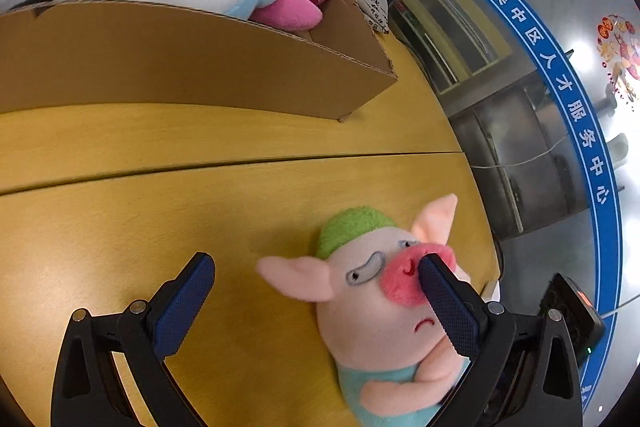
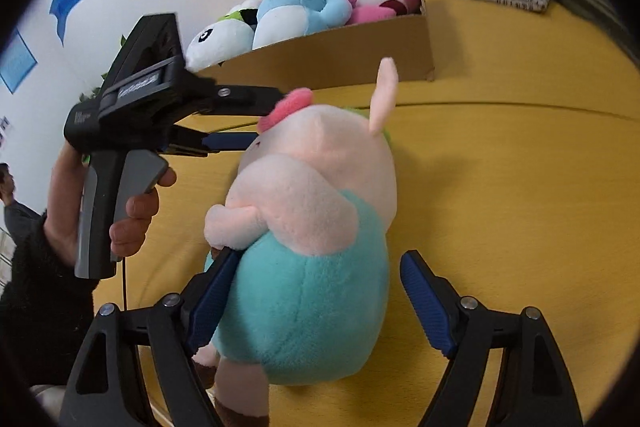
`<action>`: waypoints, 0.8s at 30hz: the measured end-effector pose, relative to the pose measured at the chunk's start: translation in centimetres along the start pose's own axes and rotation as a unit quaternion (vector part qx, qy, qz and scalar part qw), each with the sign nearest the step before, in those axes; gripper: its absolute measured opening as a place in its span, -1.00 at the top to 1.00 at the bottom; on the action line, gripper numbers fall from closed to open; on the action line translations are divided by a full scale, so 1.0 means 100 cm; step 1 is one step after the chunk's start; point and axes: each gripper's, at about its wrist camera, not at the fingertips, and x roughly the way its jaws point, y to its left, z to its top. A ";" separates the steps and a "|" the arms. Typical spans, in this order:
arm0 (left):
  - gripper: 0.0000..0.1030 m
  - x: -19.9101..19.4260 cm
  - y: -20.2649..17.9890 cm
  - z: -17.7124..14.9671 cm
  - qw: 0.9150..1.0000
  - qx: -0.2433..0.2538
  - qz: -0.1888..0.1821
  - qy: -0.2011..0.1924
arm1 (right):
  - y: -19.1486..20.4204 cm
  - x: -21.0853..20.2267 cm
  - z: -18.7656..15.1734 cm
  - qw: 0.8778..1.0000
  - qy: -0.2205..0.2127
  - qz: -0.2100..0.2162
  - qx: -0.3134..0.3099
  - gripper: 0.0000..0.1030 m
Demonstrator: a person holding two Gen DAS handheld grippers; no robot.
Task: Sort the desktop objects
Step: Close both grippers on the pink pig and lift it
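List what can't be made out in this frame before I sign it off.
- Pig plush legs: cut off by the right wrist view's bottom edge.
- Cardboard box interior: hidden by its front wall in both views.
- Panda plush: mostly behind the left gripper body.
- Box label text: too small.

Pink pig plush (image 1: pixel 384 311) (image 2: pixel 316 227), green hair tuft, teal shirt, upright on wooden table, cardboard box (image 1: pixel 192 63) (image 2: pixel 332 55) of plush toys at its 11 o'clock.
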 end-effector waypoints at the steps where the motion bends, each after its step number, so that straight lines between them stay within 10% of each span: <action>1: -0.99 -0.003 0.001 -0.004 1.000 0.002 -0.004 -0.002 | -0.001 -0.001 -0.002 1.000 0.000 0.005 -0.001 -0.49; 17: -0.76 0.046 -0.011 -0.037 0.982 0.004 -0.173 0.078 | -0.012 -0.001 -0.003 0.997 -0.005 0.075 -0.021 -0.19; 24: -0.61 -0.007 -0.060 -0.005 0.988 0.086 -0.127 0.005 | -0.011 -0.019 0.029 0.990 -0.077 0.119 -0.028 -0.10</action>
